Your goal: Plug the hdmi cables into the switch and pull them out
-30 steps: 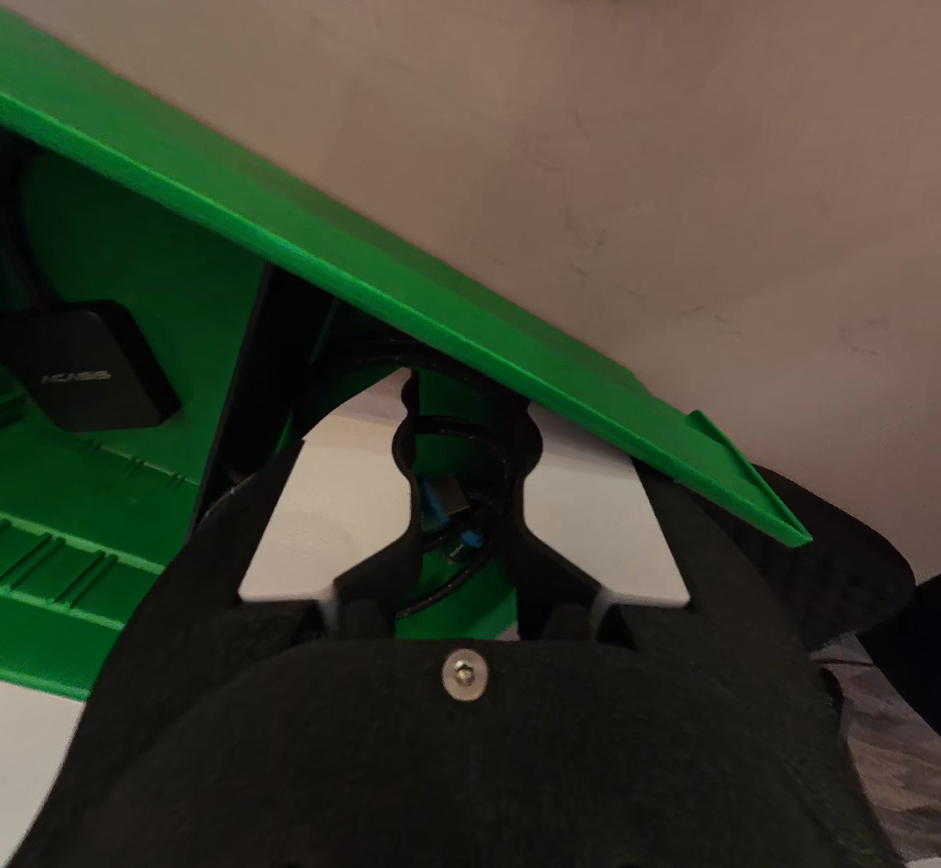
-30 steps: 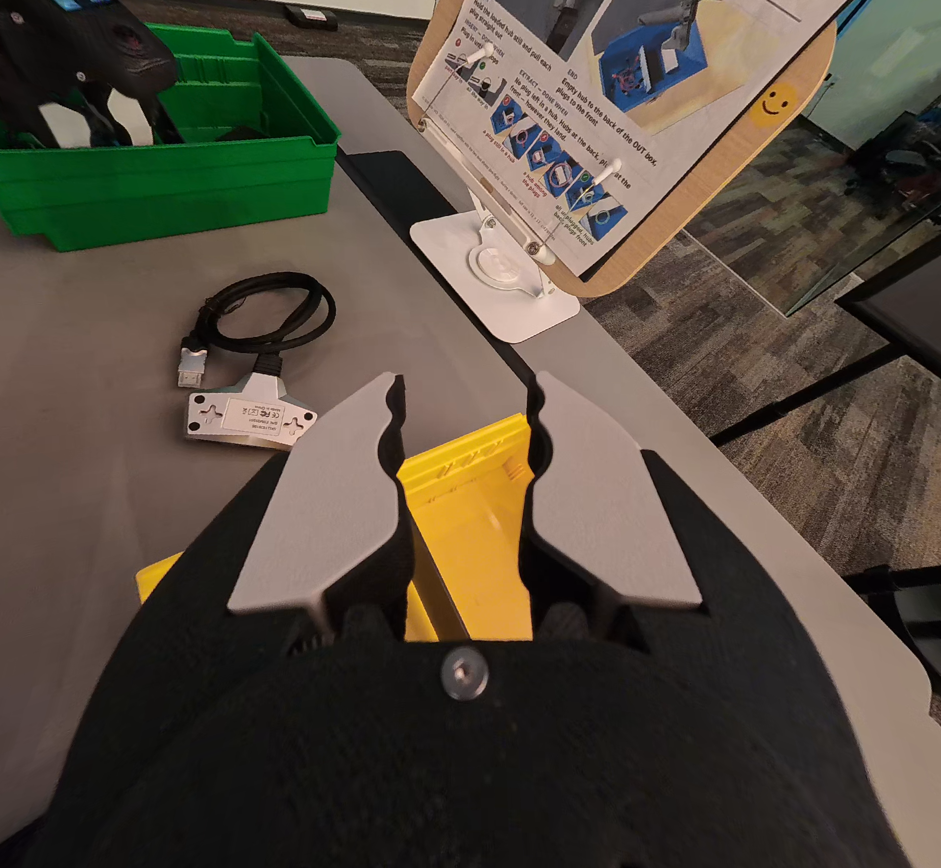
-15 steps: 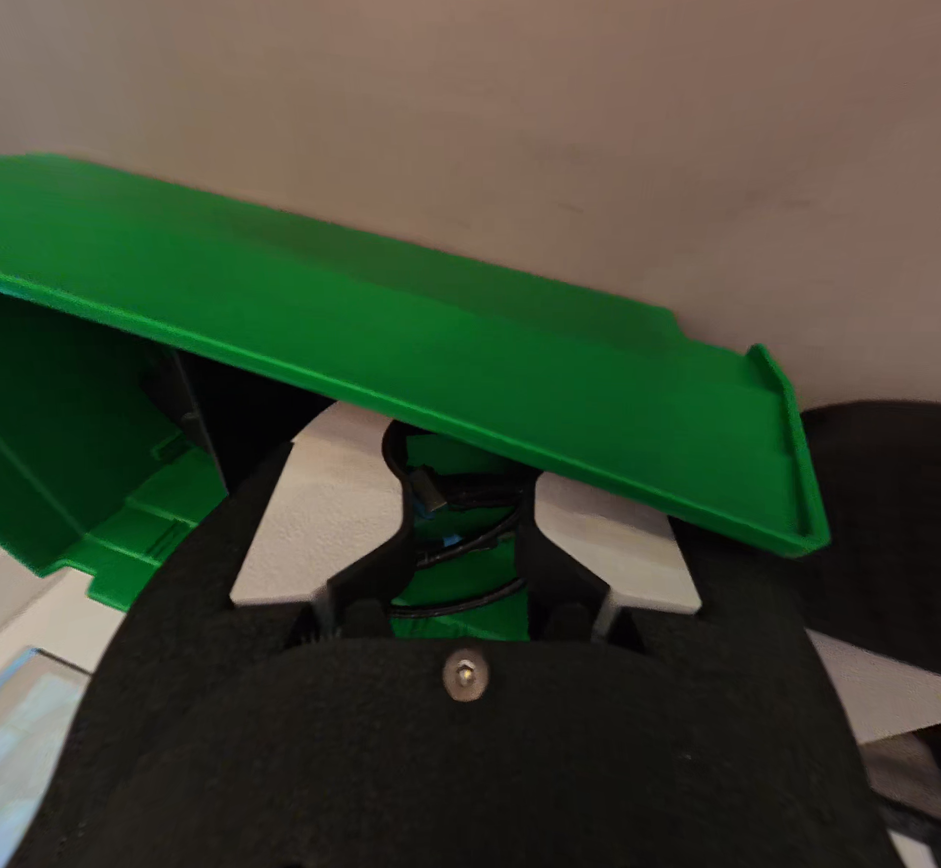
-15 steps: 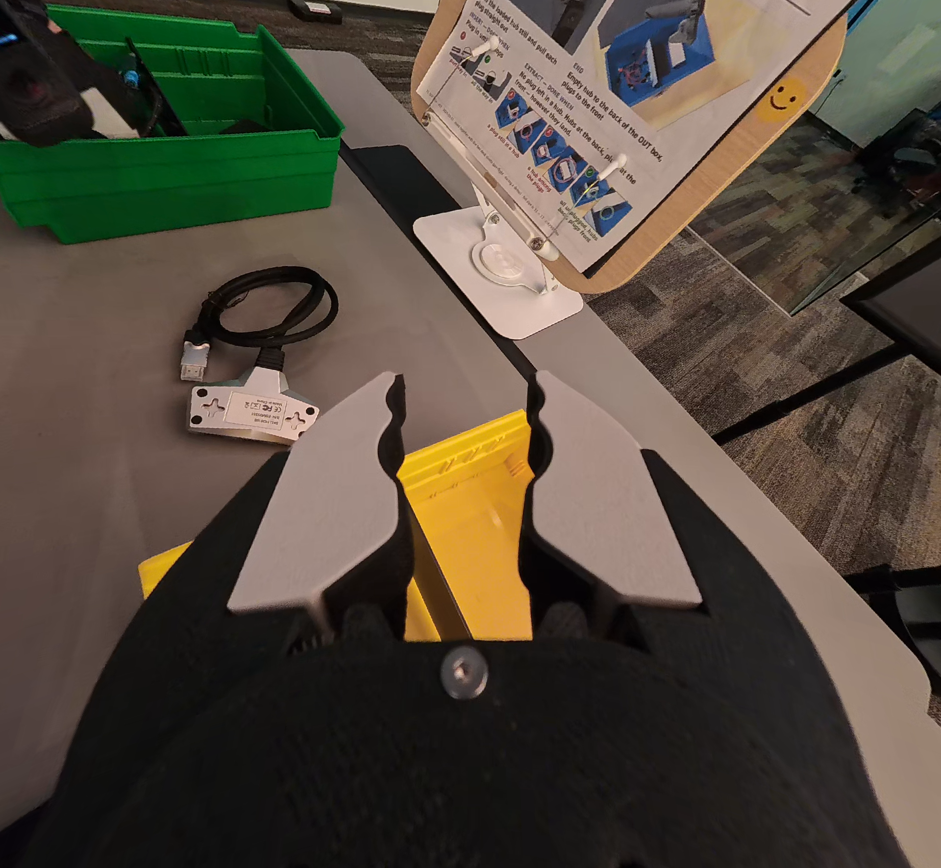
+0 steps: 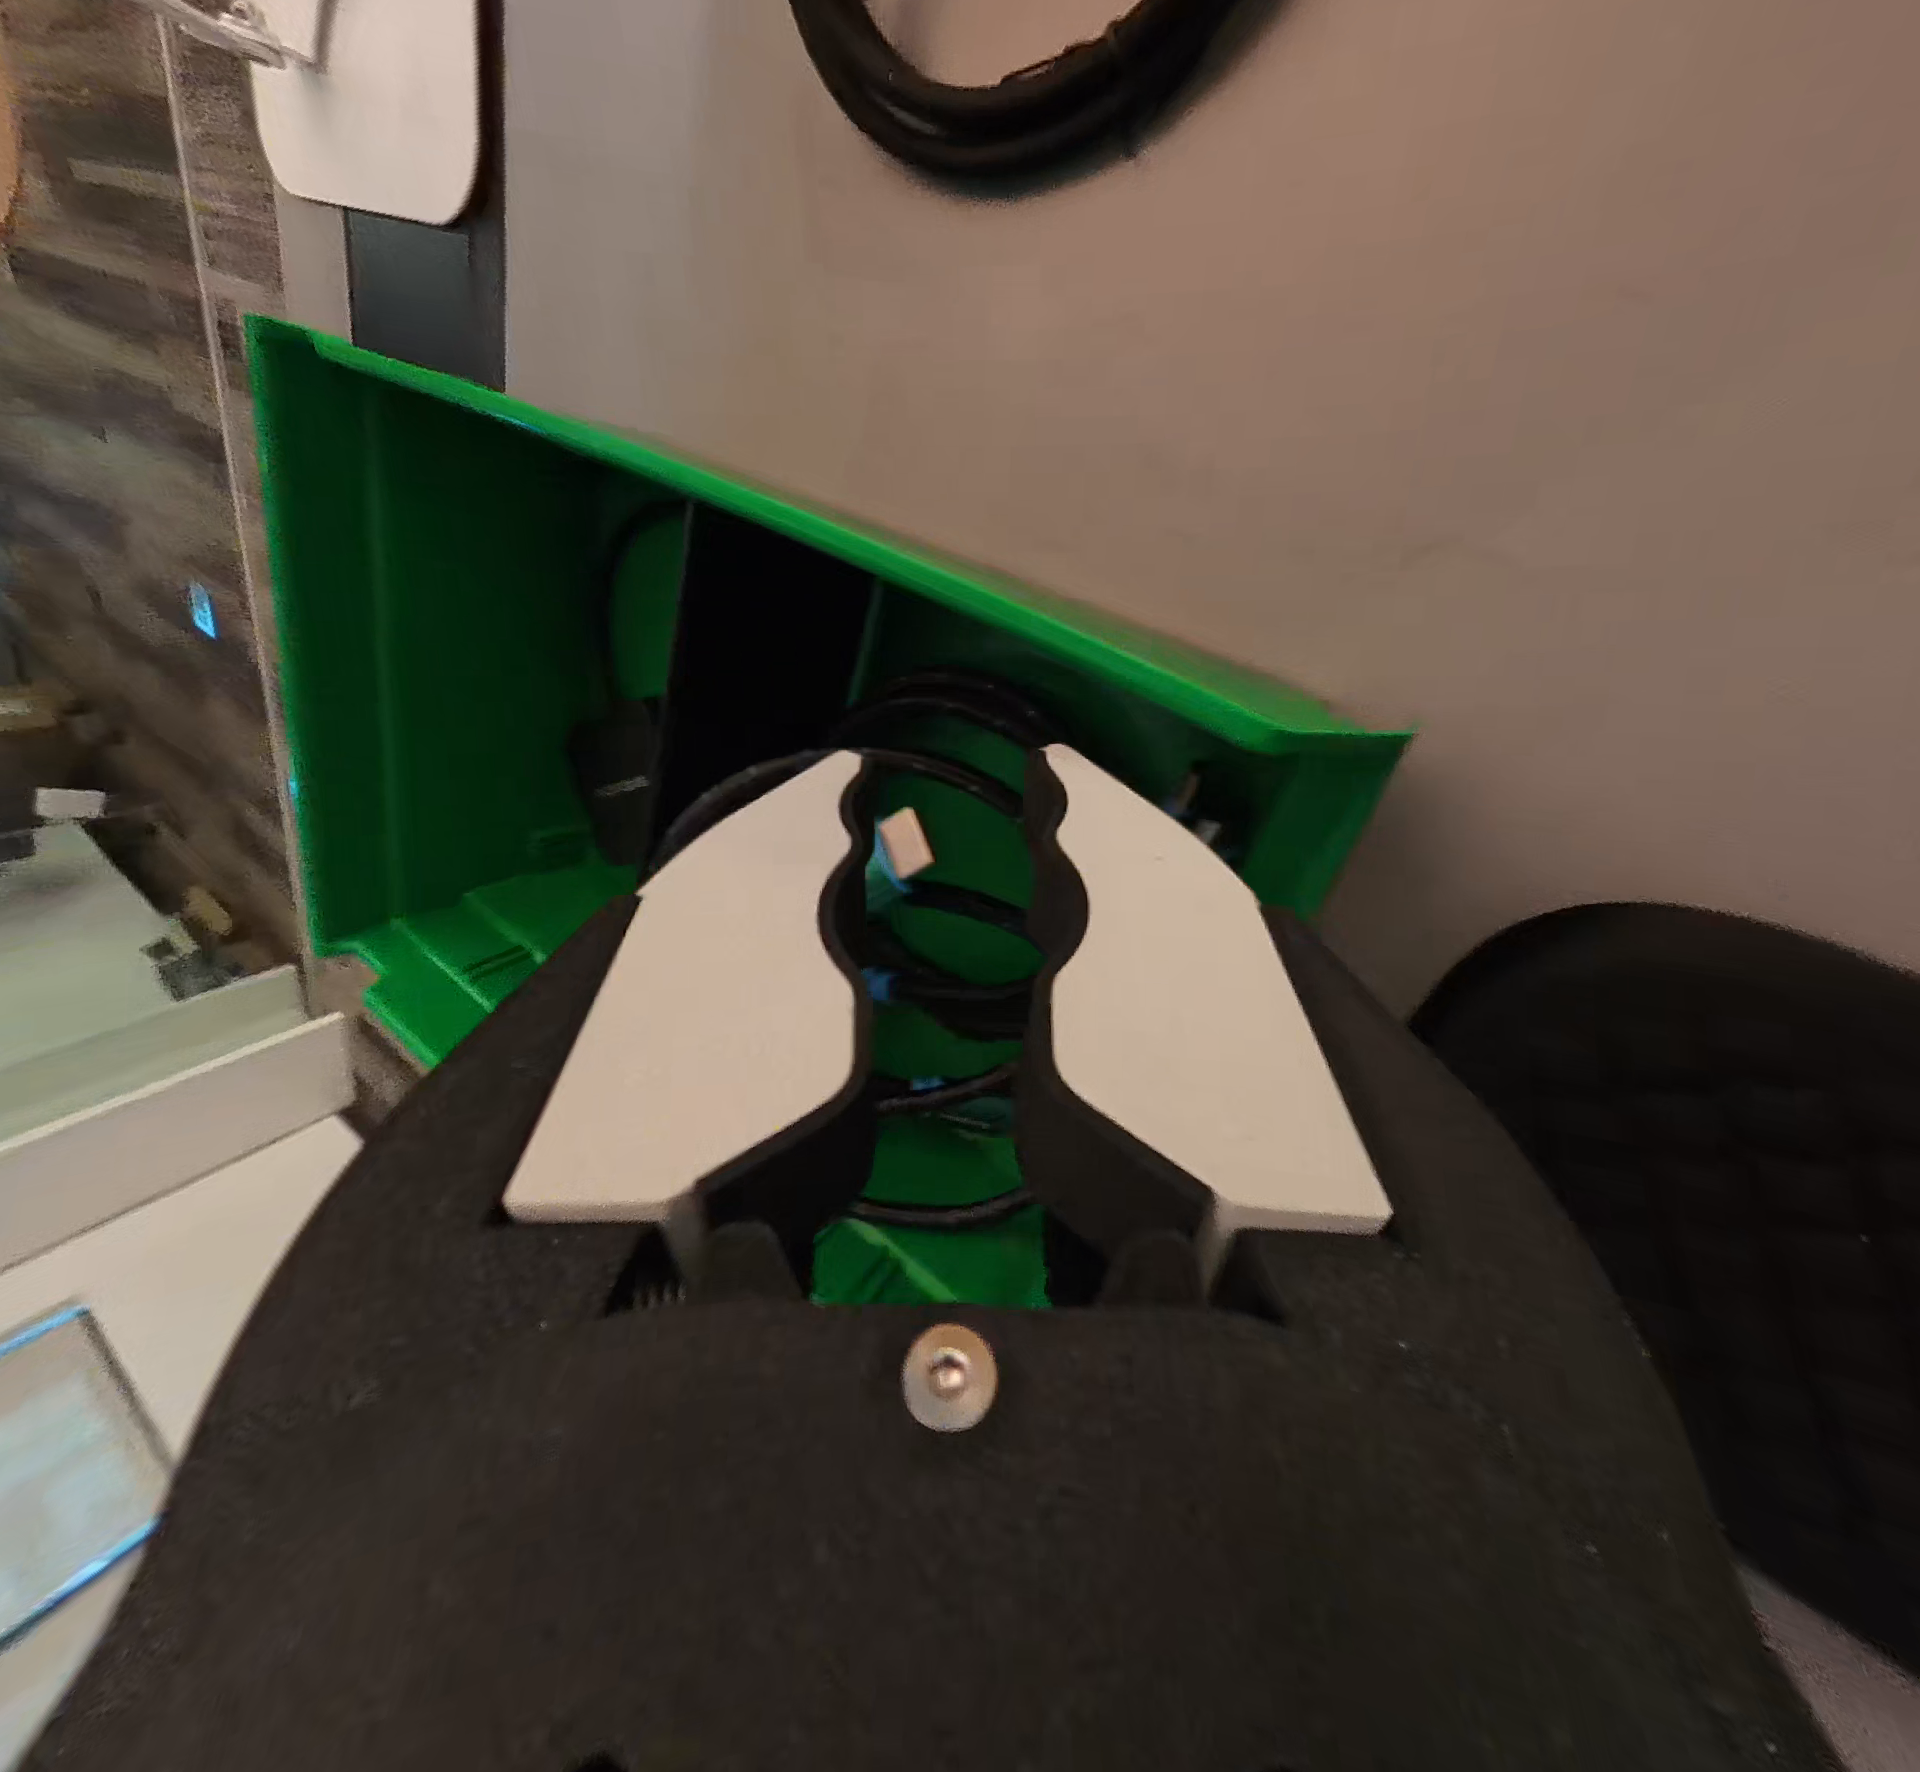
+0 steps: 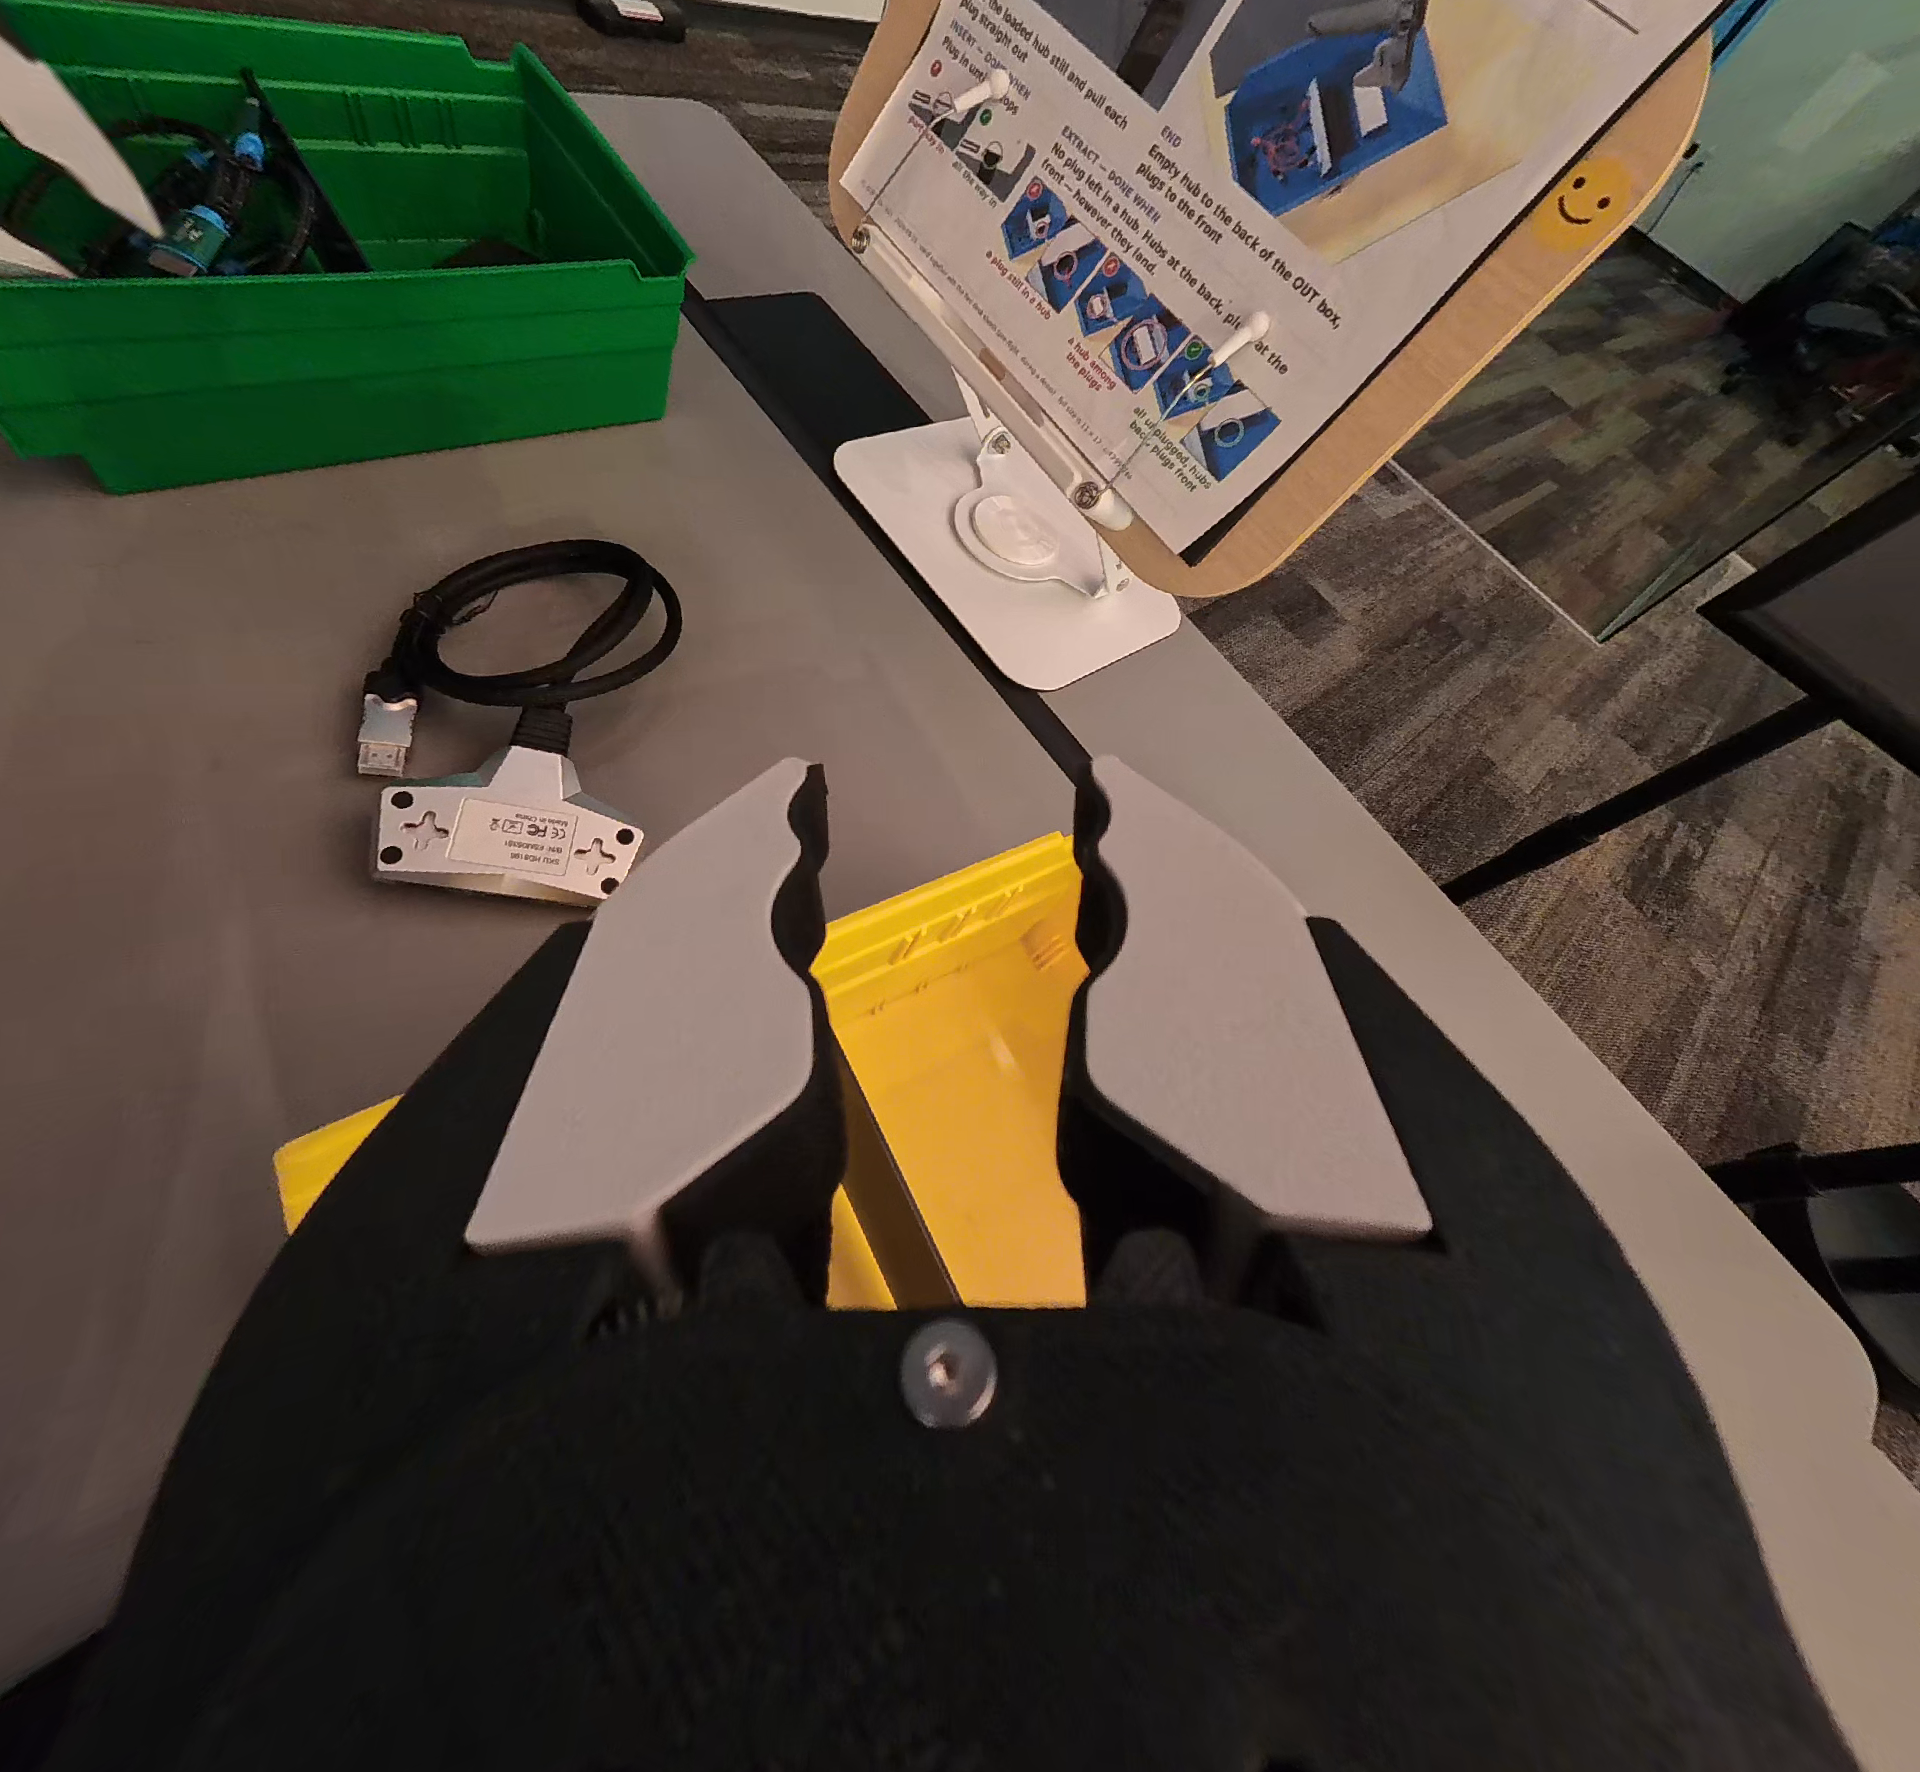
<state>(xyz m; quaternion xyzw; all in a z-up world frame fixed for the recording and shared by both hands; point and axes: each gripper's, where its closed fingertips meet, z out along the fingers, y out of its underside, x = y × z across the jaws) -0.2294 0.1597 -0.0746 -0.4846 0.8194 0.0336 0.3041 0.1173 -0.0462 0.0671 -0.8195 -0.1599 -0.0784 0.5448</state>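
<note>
In the green bin [image 6: 343,351] at the far left of the desk [image 6: 156,995], the left gripper [image 5: 945,766] hangs released over coiled cables [image 5: 956,995], likely choosing a plug [image 5: 902,837]. Nearer the middle, the switch [image 6: 506,834] lies face down beside its own looped lead [image 6: 551,621], within easy reach. The right gripper [image 6: 948,787] waits released and empty above the yellow bin [image 6: 966,1016], probably to steady the switch.

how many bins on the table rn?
2. A green bin sits at the far left of the table, holding coiled cables, with the left gripper over it. A yellow bin lies right under the right gripper. Others may be out of frame.
</note>
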